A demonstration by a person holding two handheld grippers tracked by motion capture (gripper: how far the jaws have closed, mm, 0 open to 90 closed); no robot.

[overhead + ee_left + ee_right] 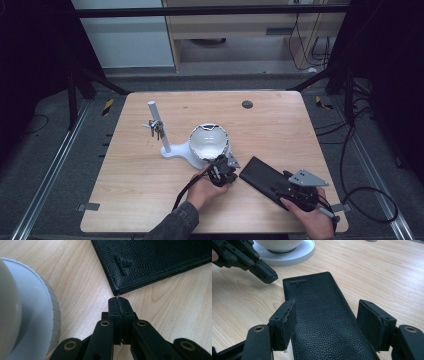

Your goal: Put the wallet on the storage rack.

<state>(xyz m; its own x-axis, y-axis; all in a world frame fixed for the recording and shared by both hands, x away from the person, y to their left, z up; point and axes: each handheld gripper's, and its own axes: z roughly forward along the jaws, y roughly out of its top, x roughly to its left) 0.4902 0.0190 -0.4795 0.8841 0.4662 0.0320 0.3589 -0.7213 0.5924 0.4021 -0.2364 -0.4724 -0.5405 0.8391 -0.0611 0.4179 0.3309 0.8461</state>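
A long black leather wallet (pixel 264 179) lies flat on the wooden bench (pixel 150 170), just beside the white stand (pixel 181 150) that holds a white bowl (pixel 207 140). The right gripper (pixel 329 325) sits over the near end of the wallet, with its jaws open, one on each long side, not pressing yet. The left gripper (pixel 118 302) has its jaws closed on nothing, and its tip rests right at the far corner of the wallet. The wallet looks light, thin and a bit bendy, with bumpy leather that should not slip much. It lies so flat that it may be hard to get under. A good place to hold it is across its two long edges, or at a lifted corner.
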